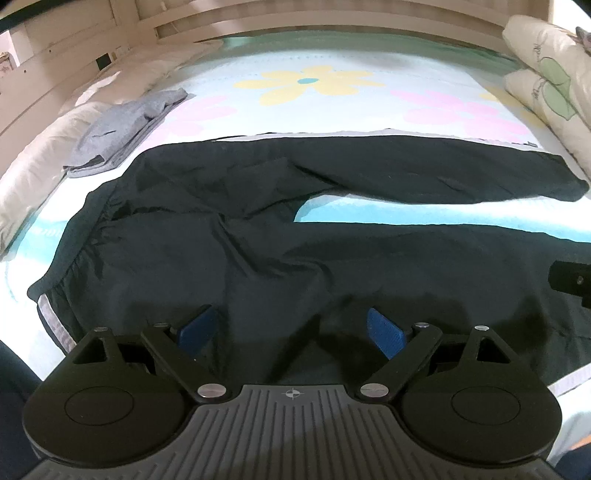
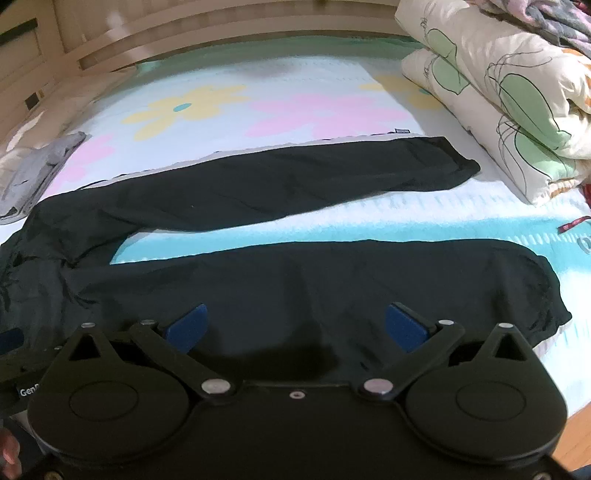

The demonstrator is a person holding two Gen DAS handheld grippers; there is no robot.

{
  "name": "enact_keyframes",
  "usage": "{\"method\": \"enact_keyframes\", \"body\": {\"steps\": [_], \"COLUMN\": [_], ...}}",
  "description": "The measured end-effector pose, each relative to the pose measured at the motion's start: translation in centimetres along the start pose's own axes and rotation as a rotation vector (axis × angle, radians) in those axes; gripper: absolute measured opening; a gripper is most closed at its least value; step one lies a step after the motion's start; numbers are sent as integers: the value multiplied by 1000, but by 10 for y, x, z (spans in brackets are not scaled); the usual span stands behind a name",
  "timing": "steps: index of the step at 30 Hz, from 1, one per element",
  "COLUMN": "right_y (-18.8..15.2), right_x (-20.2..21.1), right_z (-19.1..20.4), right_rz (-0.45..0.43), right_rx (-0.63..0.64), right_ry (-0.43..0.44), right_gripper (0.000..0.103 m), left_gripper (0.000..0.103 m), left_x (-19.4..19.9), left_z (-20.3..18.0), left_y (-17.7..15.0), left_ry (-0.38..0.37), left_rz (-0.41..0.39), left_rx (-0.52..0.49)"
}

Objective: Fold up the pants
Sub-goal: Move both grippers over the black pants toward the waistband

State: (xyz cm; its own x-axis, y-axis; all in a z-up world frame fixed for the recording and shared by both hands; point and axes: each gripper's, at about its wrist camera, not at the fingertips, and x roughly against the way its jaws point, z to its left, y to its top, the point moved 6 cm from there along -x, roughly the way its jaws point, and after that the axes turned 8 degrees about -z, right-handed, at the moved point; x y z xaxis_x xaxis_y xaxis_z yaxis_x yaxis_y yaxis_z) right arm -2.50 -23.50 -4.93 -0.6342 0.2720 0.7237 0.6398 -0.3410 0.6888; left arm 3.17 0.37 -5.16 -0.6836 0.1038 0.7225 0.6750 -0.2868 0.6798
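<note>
Black pants lie spread on the bed, legs apart. Left gripper and right gripper hover above the pants, fingers wide, holding nothing.

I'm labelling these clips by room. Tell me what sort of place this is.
Most likely a bedroom: dark pants lie spread on a bed with a flower-print sheet, a wooden headboard behind it, and a folded quilt stacked at one side.

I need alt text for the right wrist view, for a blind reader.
Black pants lie flat on a flowered bed sheet, legs spread apart. The open right gripper hovers over the near leg; a folded quilt sits at right.
</note>
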Motion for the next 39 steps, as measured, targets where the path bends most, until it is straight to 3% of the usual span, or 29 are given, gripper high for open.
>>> {"method": "enact_keyframes", "body": {"steps": [35,39], "right_y": [-3,-4], "right_x": [-5,-8], "right_z": [7,11], "right_rz": [26,36], "right_rx": [58,63], "right_ry": [-9,-18], "right_gripper": [102,102], "left_gripper": [89,89], "left_x": [-3,-7], "left_z": [-1,-3], "left_y": [-7,-9], "left_ry": [-27,-25], "left_rz": [13,24], "left_rx": [-7,-45]}}
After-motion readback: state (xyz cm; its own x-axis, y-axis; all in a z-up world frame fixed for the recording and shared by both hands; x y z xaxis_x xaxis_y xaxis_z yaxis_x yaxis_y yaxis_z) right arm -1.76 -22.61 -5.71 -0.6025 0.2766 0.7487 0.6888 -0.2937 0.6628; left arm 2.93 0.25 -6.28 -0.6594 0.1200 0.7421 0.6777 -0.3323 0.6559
